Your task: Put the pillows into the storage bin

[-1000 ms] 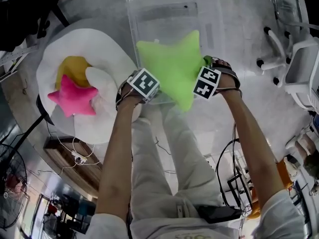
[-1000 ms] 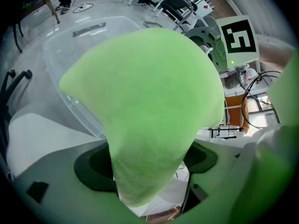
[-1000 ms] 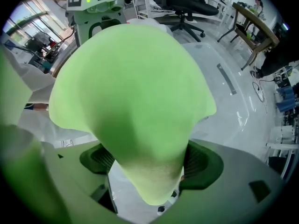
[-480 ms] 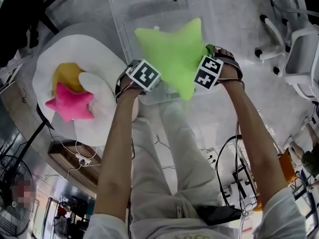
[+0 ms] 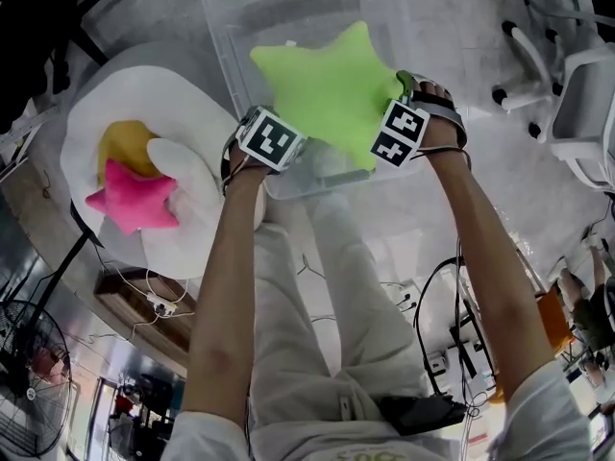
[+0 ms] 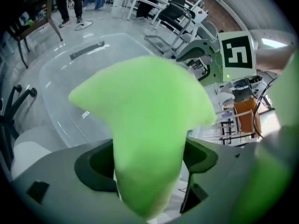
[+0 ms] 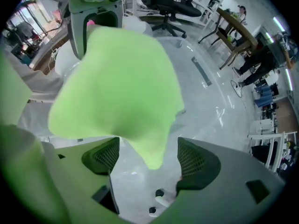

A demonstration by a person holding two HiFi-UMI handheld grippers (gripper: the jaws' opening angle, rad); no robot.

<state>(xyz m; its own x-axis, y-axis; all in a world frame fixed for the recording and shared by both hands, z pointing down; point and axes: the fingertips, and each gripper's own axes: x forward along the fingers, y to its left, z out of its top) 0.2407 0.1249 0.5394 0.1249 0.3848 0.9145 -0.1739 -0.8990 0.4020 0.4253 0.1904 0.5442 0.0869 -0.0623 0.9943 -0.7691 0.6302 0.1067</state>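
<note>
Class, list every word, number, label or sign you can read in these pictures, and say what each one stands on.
No readable text anywhere.
On the left marker cube and right marker cube: only black-and-white square patterns, not letters or numbers.
On the green star pillow and storage bin: no print shows.

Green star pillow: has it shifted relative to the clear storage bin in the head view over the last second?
Yes. The green star pillow has moved farther out over the clear storage bin, away from the person; less of it overhangs the bin's near rim.
</note>
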